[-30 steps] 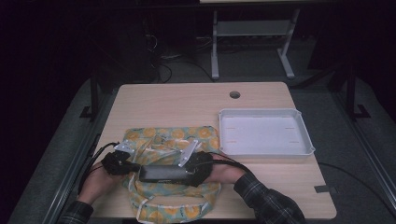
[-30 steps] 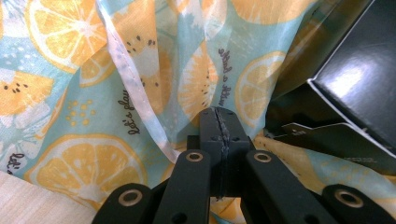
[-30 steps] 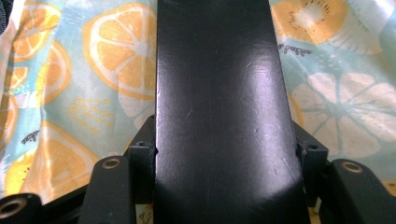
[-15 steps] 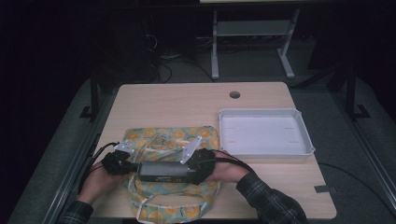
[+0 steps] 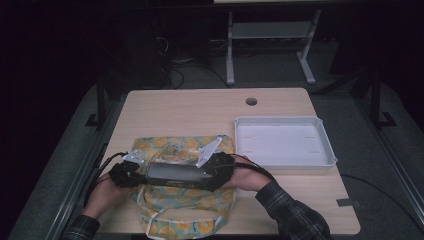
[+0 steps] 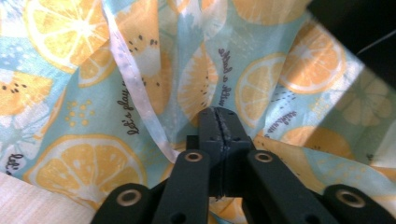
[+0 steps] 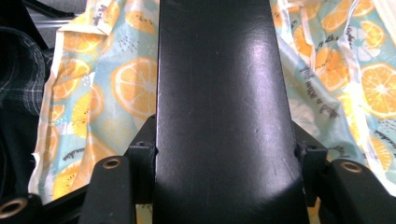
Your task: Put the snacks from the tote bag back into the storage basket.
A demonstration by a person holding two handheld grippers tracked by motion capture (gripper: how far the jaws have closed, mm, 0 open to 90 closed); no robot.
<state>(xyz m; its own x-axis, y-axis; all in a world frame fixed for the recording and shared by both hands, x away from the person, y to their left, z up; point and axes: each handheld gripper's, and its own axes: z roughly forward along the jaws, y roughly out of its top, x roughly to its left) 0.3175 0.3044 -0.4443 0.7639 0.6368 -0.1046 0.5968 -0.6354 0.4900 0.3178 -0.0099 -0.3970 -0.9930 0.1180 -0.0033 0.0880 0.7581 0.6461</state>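
A cloth bag (image 5: 182, 146) printed with orange slices lies on the near left of the table; it also fills the background of the left gripper view (image 6: 93, 93) and right gripper view (image 7: 126, 84). My left gripper (image 5: 136, 175) is shut on a fold of the bag's fabric, jaws pressed together (image 6: 219, 128) beside a white seam strip. My right gripper (image 5: 204, 175) is shut on a long black box (image 5: 175, 174), which lies across the bag and points at the left gripper. The box (image 7: 219, 93) sits gripped between that gripper's jaws (image 7: 224, 154).
A white tray (image 5: 325, 145) stands on the table's right half. A round cable hole (image 5: 251, 101) is near the far edge. The bag's handles (image 5: 165, 220) hang toward the front edge. A piece of grey tape (image 5: 347, 202) sits at the front right corner.
My right gripper has lifted a little with the black box, tilting its near end upward. The left gripper has stayed where it was, holding the bag.
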